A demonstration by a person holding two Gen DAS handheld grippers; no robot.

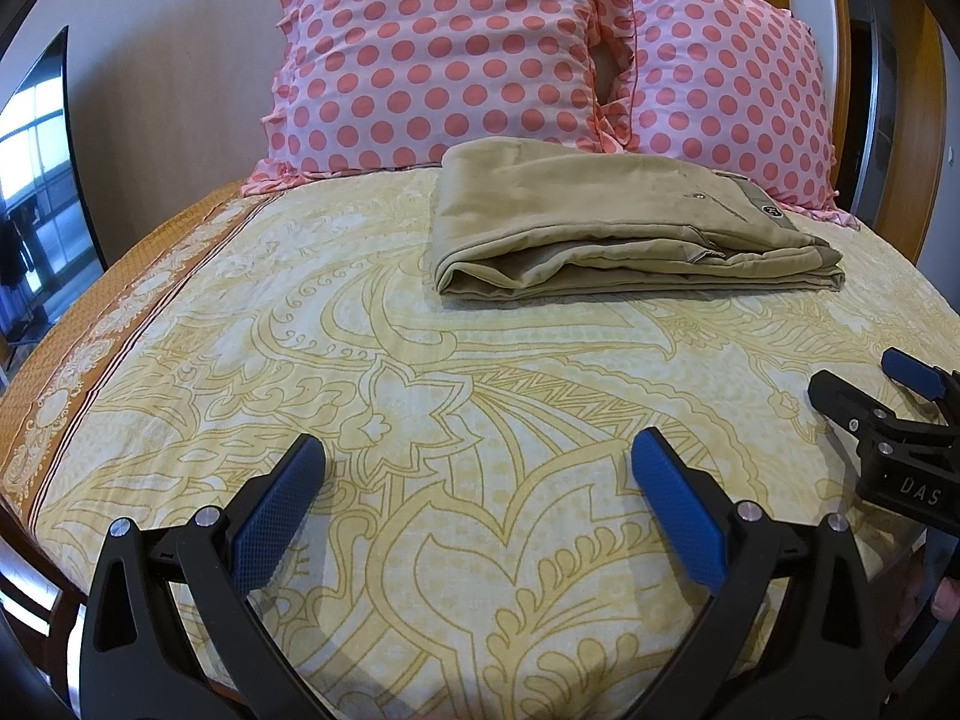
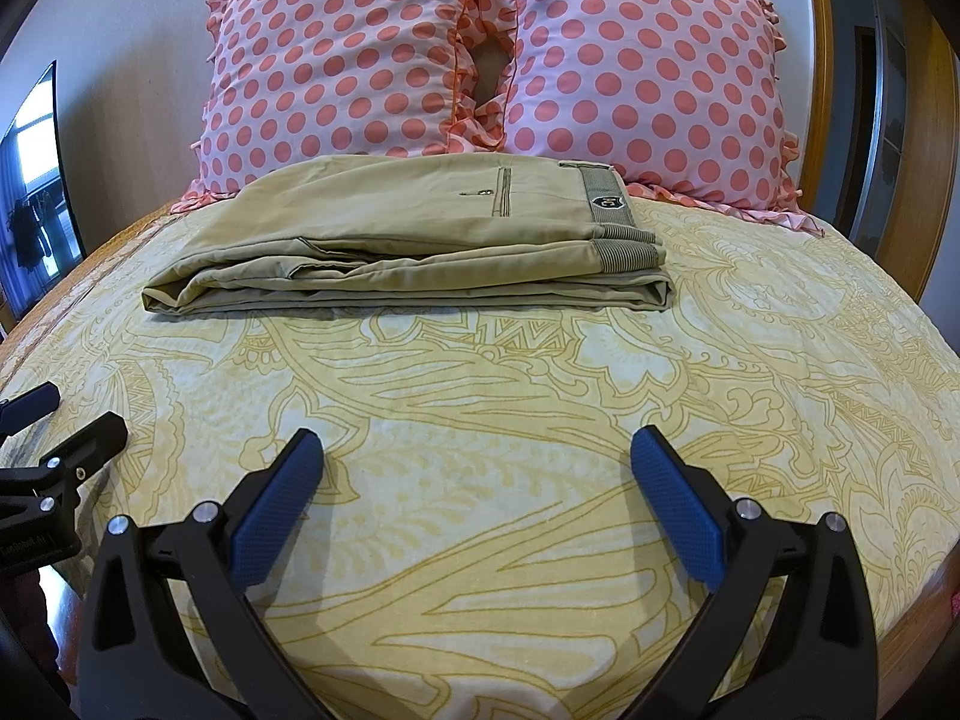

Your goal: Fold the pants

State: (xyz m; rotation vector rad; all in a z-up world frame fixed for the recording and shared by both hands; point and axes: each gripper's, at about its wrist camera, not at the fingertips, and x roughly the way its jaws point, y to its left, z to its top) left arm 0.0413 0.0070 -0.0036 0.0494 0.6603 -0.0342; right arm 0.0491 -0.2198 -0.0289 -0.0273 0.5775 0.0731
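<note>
**Supervisor:** Where are the pants?

**Me:** I see the khaki pants point(image 2: 408, 240) folded into a flat stack on the bed point(image 2: 480, 420), lying on the yellow patterned bedspread just in front of two pink polka-dot pillows point(image 2: 480, 60). The back edge of the stack sits right beside the pillows' ruffles; I can't tell whether it touches them. The waistband with its dark badge point(image 2: 607, 202) faces the right end, and a buttoned back pocket shows on top.

**Supervisor:** And your two grippers?

**Me:** My left gripper point(image 1: 478, 465) hangs over bare bedspread, jaws released and spread wide, nothing between the blue pads point(image 1: 276, 516). My right gripper point(image 2: 478, 462) is the same: jaws released, wide apart, grasping nothing. Both sit well apart from the pants, on the near side of the bed.

**Supervisor:** Do they see each other?

**Me:** Yes. The right gripper shows at the right edge of the left wrist view, jaws parted, and the left one appears at the left edge of the right wrist view. A dark screen point(image 1: 36, 180) stands off to the left.
</note>
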